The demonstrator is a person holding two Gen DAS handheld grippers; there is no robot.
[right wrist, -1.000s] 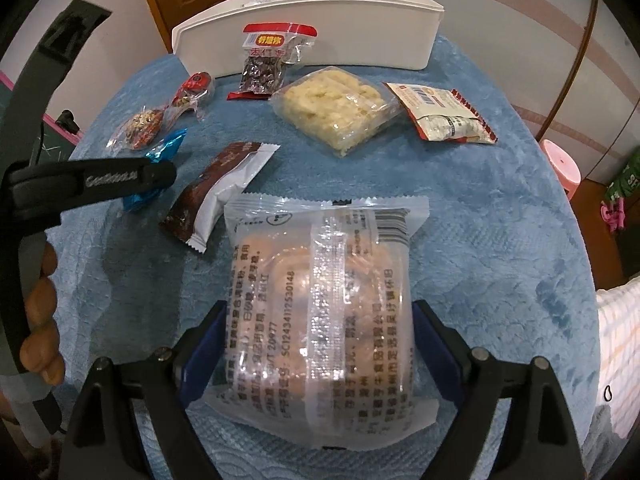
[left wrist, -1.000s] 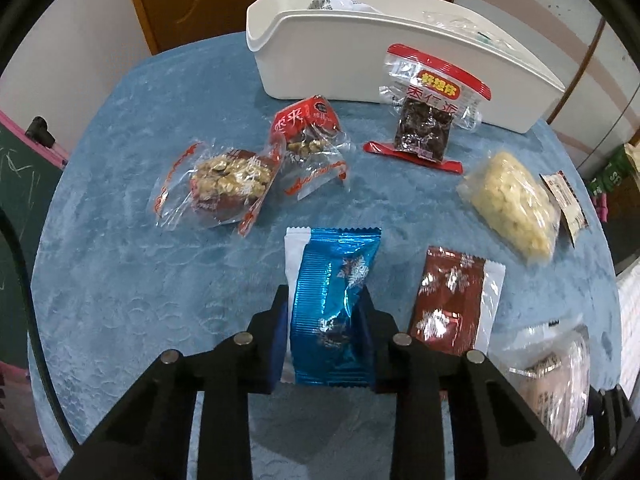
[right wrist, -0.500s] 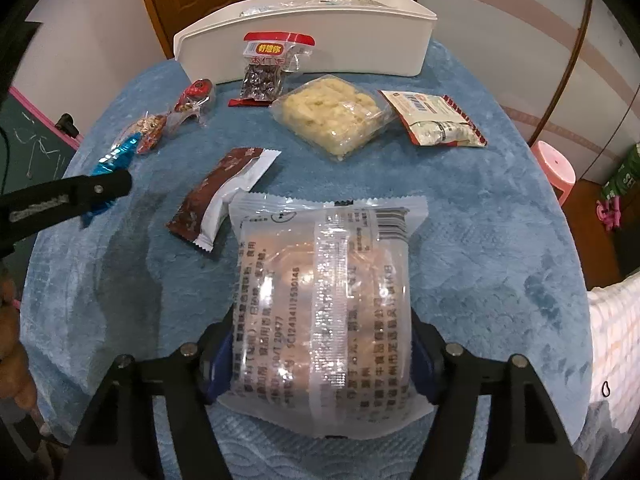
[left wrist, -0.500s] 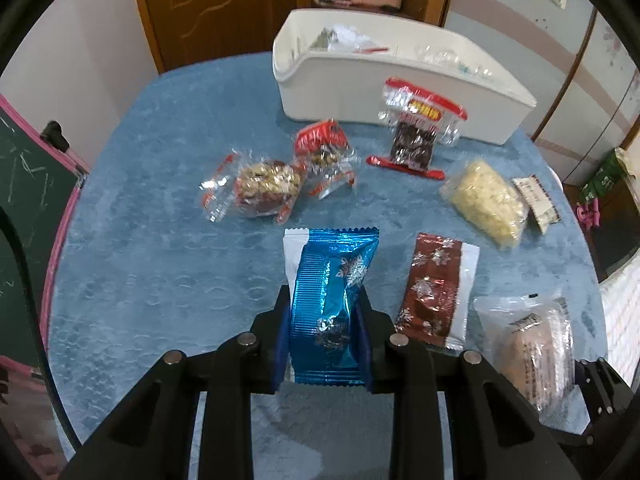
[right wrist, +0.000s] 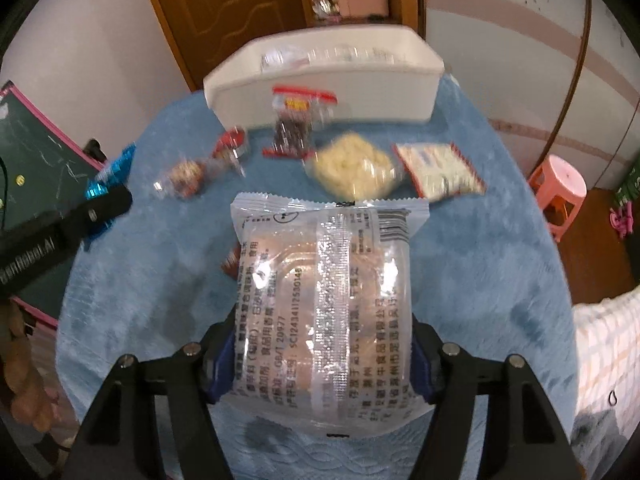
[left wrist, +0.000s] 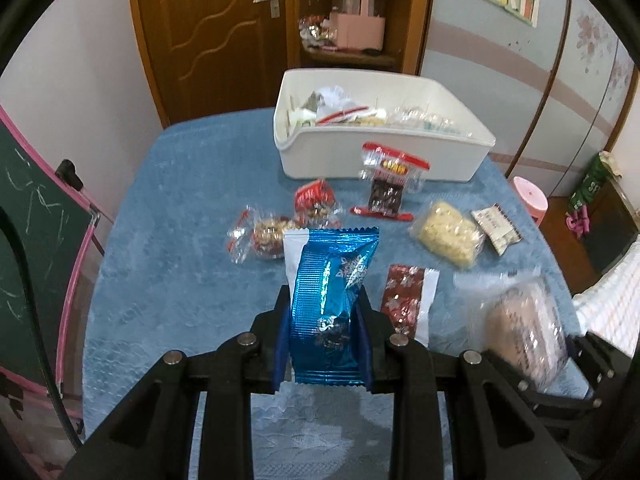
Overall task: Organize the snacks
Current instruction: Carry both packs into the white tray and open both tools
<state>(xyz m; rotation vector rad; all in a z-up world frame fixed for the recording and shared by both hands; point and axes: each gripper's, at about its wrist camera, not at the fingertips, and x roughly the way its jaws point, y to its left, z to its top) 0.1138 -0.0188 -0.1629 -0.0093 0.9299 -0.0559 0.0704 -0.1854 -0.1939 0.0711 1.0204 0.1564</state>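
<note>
My left gripper is shut on a shiny blue snack packet, held upright above the blue-covered table. My right gripper is shut on a wide clear-wrapped pastry pack, also lifted off the table; the same pack shows blurred at the right of the left wrist view. A white bin holding several snacks stands at the table's far side. The left gripper with its blue packet appears at the left edge of the right wrist view.
Loose on the table: a dark-red packet, a yellow snack bag, a red-trimmed date bag leaning on the bin, two nut candies, a small printed pack. A chalkboard stands left, a pink stool right.
Both grippers have risen with their packets, and the table and bin now look farther away. The right gripper's jaws closed in on the pastry pack.
</note>
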